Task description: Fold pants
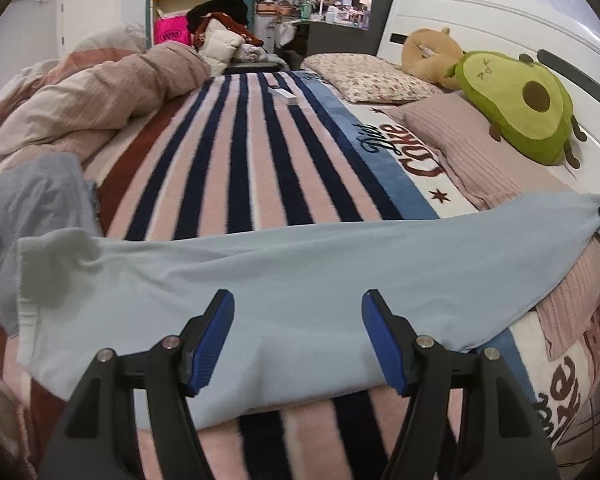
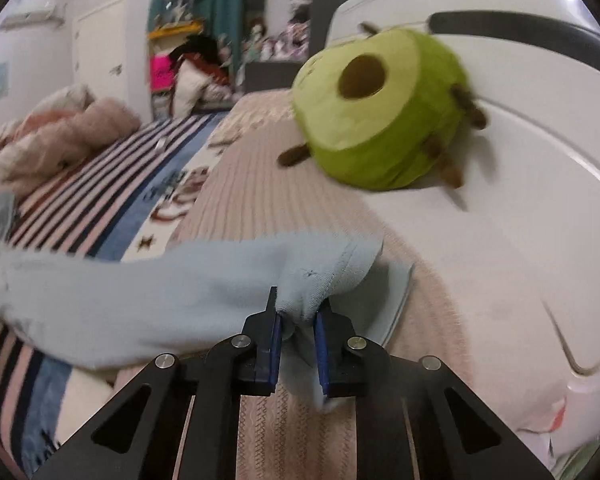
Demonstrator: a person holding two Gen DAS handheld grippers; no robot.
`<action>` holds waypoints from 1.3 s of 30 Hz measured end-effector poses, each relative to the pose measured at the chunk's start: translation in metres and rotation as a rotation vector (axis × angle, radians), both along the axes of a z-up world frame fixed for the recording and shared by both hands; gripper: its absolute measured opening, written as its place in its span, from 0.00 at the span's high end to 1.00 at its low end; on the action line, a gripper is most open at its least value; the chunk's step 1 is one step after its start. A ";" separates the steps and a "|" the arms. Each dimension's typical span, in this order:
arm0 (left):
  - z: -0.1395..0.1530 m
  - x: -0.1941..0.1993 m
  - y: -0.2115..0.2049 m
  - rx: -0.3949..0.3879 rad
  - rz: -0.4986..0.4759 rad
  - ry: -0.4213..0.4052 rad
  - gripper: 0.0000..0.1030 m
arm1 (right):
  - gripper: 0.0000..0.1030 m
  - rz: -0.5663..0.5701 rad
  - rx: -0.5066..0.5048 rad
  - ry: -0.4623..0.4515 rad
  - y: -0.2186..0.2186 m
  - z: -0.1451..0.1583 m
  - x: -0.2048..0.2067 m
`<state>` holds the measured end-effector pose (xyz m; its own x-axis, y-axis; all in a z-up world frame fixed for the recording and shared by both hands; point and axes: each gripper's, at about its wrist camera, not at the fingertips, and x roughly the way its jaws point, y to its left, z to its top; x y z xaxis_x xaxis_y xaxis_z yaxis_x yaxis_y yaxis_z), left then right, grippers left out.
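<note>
So the pale blue pants (image 1: pixel 300 276) are laid out sideways across the striped blanket (image 1: pixel 236 152), running right in front of both tools. The left gripper (image 1: pixel 298 340) hangs over the middle of the fabric with its jaws spread wide and nothing between them, the cloth sitting just below and ahead of the blue pads (image 1: pixel 214 344). Not touching as far as I can see.

The right gripper (image 2: pixel 298 320) is a different story. It's pinched down on one end of the pants (image 2: pixel 140 300), with a bunched fold of cloth squeezed between the pads and a bit hanging out underneath. That end sits over the pink ribbed pillow (image 2: pixel 268 200), and the avocado plush (image 2: pixel 380 108) is well beyond the jaws, up by the headboard (image 2: pixel 520 140).

My take on handling: this looks like soft knit jersey, light and totally floppy, so it'll sag and drape wherever it isn't supported. No stiffness to help you. It should grip fine between ribbed pads, not slippery, but a small pinch just drags a wrinkle along. I'd grab near an edge or hem with several layers together, and get the left tool onto the opposite end so the whole length lifts evenly instead of stretching from one corner.
</note>
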<state>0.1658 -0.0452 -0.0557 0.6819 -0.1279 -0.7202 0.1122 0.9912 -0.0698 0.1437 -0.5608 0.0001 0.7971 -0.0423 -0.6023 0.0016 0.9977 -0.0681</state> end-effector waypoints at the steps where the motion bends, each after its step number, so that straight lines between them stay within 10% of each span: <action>1: 0.001 -0.003 0.004 0.001 0.008 -0.007 0.40 | 0.91 -0.016 -0.001 -0.005 0.000 0.003 -0.002; 12: 0.001 -0.037 0.055 -0.009 0.087 -0.073 0.33 | 0.41 -0.166 -0.177 -0.062 0.048 0.020 -0.010; 28: -0.056 -0.069 0.165 -0.086 0.299 0.021 0.28 | 0.39 0.221 -0.047 0.054 0.227 -0.024 0.033; 39: -0.090 -0.058 0.208 -0.300 0.405 0.051 0.26 | 0.39 0.333 0.020 0.136 0.294 -0.059 0.055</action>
<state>0.1073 0.1628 -0.1460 0.6848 -0.0667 -0.7256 -0.2882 0.8898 -0.3538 0.1990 -0.2669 -0.0592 0.6778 0.2191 -0.7019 -0.3313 0.9432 -0.0255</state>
